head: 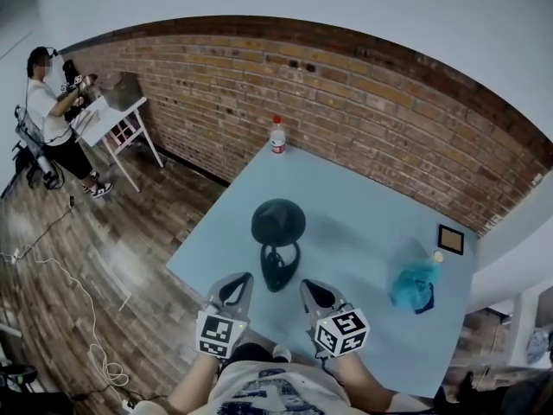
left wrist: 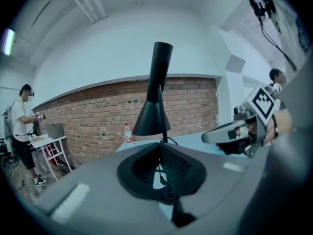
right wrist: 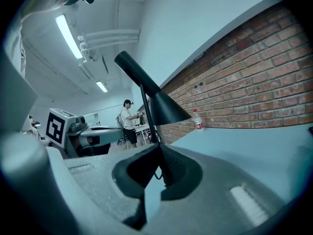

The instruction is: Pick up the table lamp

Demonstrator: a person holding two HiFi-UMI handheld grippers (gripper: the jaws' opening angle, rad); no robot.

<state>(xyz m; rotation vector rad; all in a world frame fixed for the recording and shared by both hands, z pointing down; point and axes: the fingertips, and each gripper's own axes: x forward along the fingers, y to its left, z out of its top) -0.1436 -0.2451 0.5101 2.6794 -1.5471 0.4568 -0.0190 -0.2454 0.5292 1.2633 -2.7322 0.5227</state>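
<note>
Head view first: the table lamp (head: 277,232) stands upright on the light blue table (head: 363,188), towards the near edge. It's all black, with a round shade on top and a looped base. The left gripper (head: 245,277) and the right gripper (head: 306,285) sit on either side of the base, close to it but not touching as far as I can see. Further back there's a plastic bottle (head: 277,135) with a red cap at the table's far corner, a crumpled blue bag (head: 413,285) over to the right, and a small dark square frame (head: 450,239) near it. A brick wall (head: 389,119) runs behind the table. There's also a person (head: 47,115) at a white table (head: 112,115) way off to the left (not part of this).

In the left gripper view, the left gripper (left wrist: 160,144) has its fingers pressed together with nothing between them. The lamp (left wrist: 152,116) rises just past the tips, the bottle (left wrist: 127,132) is behind it, and the right gripper (left wrist: 230,131) pokes in from the right.

The right gripper view shows the same deal. The right gripper (right wrist: 159,146) has its fingers pressed together and holds nothing. The lamp (right wrist: 164,106) leans across the frame right ahead, and the left gripper (right wrist: 93,137) is off to the left.
</note>
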